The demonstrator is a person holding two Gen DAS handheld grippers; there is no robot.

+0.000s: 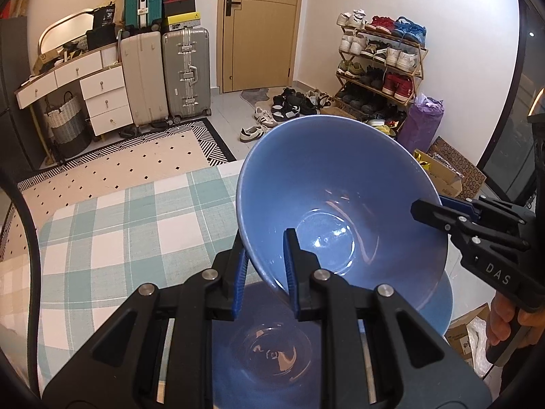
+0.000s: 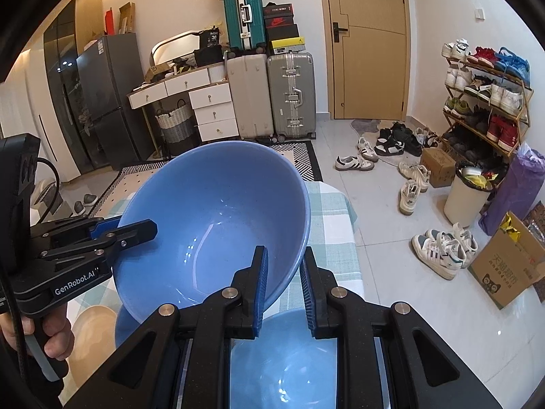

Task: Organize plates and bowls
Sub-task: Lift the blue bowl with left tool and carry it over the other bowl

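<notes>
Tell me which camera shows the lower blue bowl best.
The right wrist view: the lower bowl shows bright, its inside visible between the fingers. The left wrist view shows it dark and shadowed, mostly hidden behind that gripper.

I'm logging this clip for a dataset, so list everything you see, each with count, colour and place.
held bowl: one, blue, tilted, both grippers clamped on its rim
lower bowl: one, blue, beneath the held bowl
tablecloth: one, green and white check, under the bowls
rug: one, cream with black pattern, on the floor beyond the table
suitcases: three; beige and silver side by side, teal on top
drawers: white, left of the suitcases
door: one, tan, shut
shoe rack: one, wooden, full, right wall
fridge: one, dark, far left
left gripper: black, blue pads
right gripper: the same
</notes>
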